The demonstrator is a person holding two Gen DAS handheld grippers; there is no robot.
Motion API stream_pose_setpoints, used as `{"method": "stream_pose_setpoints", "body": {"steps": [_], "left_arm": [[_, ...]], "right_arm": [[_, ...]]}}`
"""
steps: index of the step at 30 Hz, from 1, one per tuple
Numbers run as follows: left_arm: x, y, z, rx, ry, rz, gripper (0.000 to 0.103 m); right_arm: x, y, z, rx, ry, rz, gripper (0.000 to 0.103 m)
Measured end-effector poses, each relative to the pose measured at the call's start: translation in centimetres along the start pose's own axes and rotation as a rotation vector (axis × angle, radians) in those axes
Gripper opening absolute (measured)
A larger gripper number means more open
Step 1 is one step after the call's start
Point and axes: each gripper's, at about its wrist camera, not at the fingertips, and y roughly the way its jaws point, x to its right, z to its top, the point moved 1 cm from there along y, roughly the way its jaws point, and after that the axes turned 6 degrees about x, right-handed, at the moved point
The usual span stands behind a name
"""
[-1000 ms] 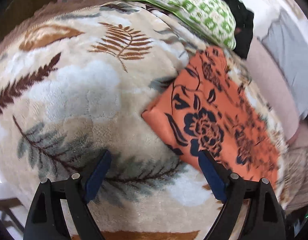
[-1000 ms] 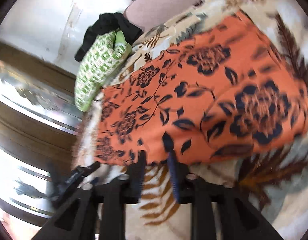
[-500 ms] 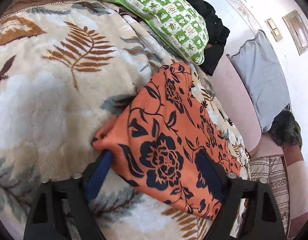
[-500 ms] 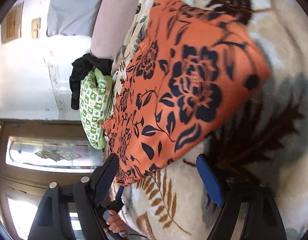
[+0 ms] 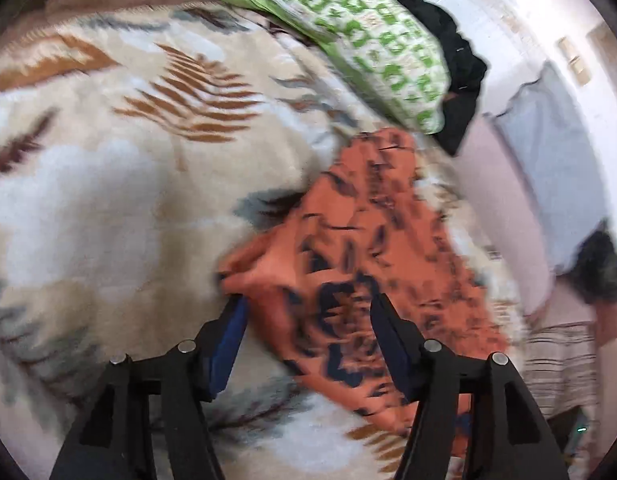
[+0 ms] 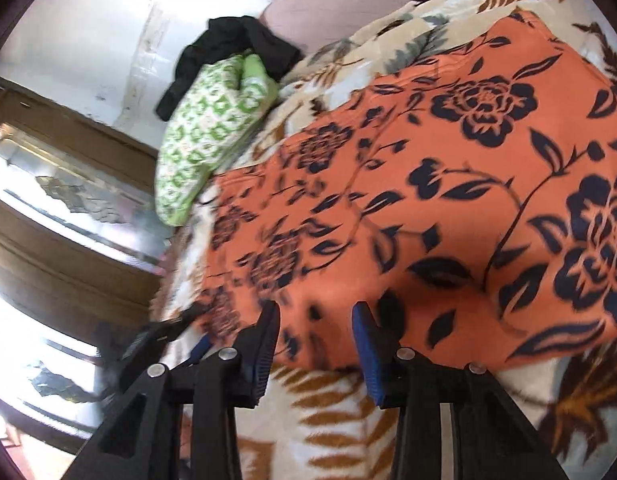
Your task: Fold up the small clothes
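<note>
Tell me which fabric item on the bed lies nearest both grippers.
The orange cloth with dark floral print, its edge right at both grippers' open fingers; the green-patterned pillow and black garment lie farther back.

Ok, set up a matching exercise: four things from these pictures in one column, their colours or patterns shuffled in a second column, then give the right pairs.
Things:
1. folded garment
2. pillow
3. blanket
4. crumpled cloth behind the pillow

Colours or patterns:
A. cream with brown and grey fern leaves
B. plain black
C. orange with dark blue flowers
D. white with green squares

Pairs: 1-C, 2-D, 3-A, 4-B
</note>
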Motion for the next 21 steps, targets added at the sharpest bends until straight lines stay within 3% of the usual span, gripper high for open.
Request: {"method": "stream_pose_setpoints", "body": {"steps": [3,5,10,13,16,21], "left_arm": [[0.4,-0.5,-0.3,0.043,0.075,0.131,0.066],[0.7,0.3,-0.3,0.031,0.133,0.197,0.067],[1.6,0.9,-0.2,0.047,0.192,0.177,0.067],[2.3,1.0,-0.4,0.072,0.252,0.180,0.044],[3.1,0.8,-0.8,0.097,0.321,0.207,0.040],[3.4,0.6,-0.9,0.112,0.351,0.228,0.039]], "right_arm": [[1.3,0.6,0.5,0.006,-0.025,-0.082,0.039],[1.8,1.0,0.5,-0.015,-0.027,-0.101,0.038],[0.5,0.2,0.3,0.032,-0.095,-0.126,0.038],[-0.3,-0.8,0.3,0.100,-0.161,-0.145,0.038],[1.1,0.9,-0.1,0.007,-0.114,-0.195,0.039],[0.9,1.1,-0.5,0.010,-0.147,-0.206,0.041]]}}
